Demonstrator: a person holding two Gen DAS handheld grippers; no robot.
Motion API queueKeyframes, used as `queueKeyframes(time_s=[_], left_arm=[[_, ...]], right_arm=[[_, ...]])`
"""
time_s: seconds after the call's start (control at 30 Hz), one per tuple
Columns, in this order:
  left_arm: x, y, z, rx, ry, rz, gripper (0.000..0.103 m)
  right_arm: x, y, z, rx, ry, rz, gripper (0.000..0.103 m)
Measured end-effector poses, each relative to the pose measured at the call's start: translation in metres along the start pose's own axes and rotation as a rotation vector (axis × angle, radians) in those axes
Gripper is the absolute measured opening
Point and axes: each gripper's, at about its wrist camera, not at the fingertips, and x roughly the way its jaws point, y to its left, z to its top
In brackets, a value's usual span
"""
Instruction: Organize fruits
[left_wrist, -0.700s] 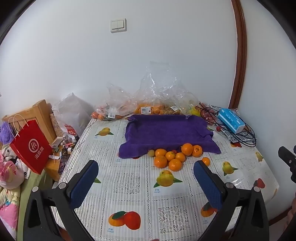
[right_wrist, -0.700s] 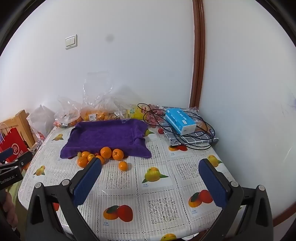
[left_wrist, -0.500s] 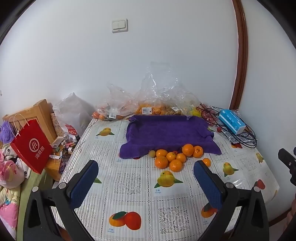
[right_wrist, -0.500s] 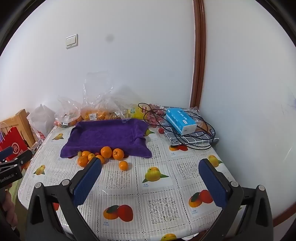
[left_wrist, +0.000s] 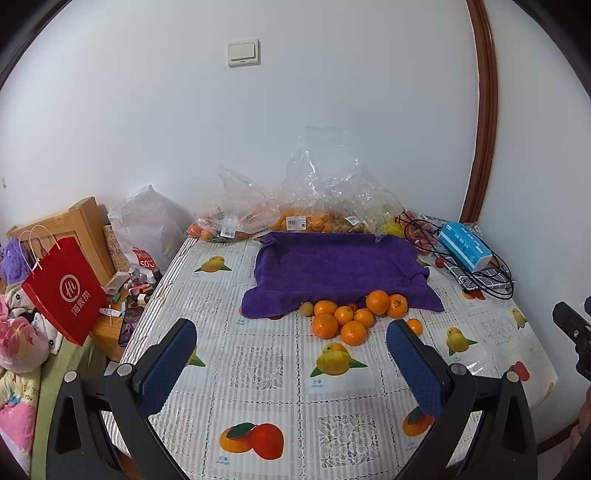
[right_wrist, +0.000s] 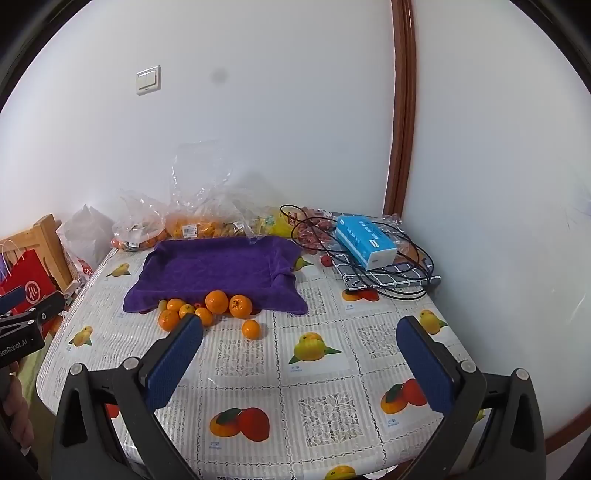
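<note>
Table: task at start, nothing picked. Purple towel by far edge; orange pile at its near hem, one stray beside. Left hand-held gripper, right hand-held gripper: jaws wide, empty, over near edge. Next: advance, straddle single orange, close gently.

My left gripper hangs over the near edge of the table, tilted downward, jaws spread wide with nothing between its blue pads. My right gripper sits alongside it toward the table's right edge, angled down likewise, jaws equally wide and empty.
</note>
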Motion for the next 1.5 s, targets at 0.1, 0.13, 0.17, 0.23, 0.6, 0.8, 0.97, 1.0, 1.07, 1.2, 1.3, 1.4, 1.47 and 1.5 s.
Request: queueKeyframes(time_s=[0.1, 0.13, 0.17, 0.23, 0.6, 0.8, 0.97, 1.0, 1.07, 1.2, 1.3, 1.4, 1.47, 1.5], left_arm=[[0.0000, 0.0001, -0.0006, 0.001, -0.002, 0.001, 0.103], [-0.0001, 0.0002, -0.0005, 0.000, -0.001, -0.001, 0.103], [0.0000, -0.0002, -0.0006, -0.001, -0.002, 0.000, 0.103], [0.0004, 0.0005, -0.0007, -0.006, -0.001, -0.003, 0.103], [0.0026, 0.0021, -0.0010, -0.012, 0.003, -0.015, 0.103], [0.0032, 0.0029, -0.0009, -0.015, 0.002, -0.020, 0.103], [0.0032, 0.0027, -0.0006, -0.015, 0.002, -0.019, 0.103], [0.0029, 0.0029, -0.0007, -0.014, 0.001, -0.017, 0.103], [0.0025, 0.0034, -0.0007, -0.015, -0.001, -0.016, 0.103], [0.0016, 0.0057, -0.0006, -0.017, -0.003, -0.017, 0.103], [0.0019, 0.0058, -0.0003, -0.016, -0.001, -0.017, 0.103], [0.0014, 0.0067, 0.0001, -0.012, -0.004, -0.013, 0.103], [0.0005, 0.0072, 0.0002, -0.013, -0.006, -0.013, 0.103], [0.0005, 0.0067, 0.0002, -0.013, -0.005, -0.012, 0.103]], right_arm=[[0.0006, 0.0023, -0.0009, -0.003, -0.003, 0.000, 0.103], [0.0005, 0.0028, -0.0006, -0.003, -0.003, 0.002, 0.103], [0.0006, 0.0035, -0.0010, -0.005, -0.003, 0.002, 0.103], [0.0001, 0.0045, -0.0002, -0.006, -0.002, 0.001, 0.103], [0.0030, 0.0066, -0.0015, -0.006, 0.002, 0.003, 0.103], [0.0033, 0.0099, -0.0022, -0.013, 0.000, 0.005, 0.103], [0.0047, 0.0093, -0.0025, -0.008, 0.003, 0.010, 0.103], [0.0047, 0.0090, -0.0026, -0.007, 0.003, 0.009, 0.103], [0.0051, 0.0094, -0.0026, -0.003, 0.003, 0.013, 0.103], [0.0054, 0.0089, -0.0024, -0.003, 0.004, 0.014, 0.103], [0.0049, 0.0091, -0.0018, -0.005, 0.002, 0.013, 0.103], [0.0049, 0.0083, -0.0021, 0.002, 0.002, 0.016, 0.103], [0.0049, 0.0079, -0.0021, 0.002, 0.001, 0.015, 0.103], [0.0049, 0.0079, -0.0021, 0.002, 0.001, 0.014, 0.103]])
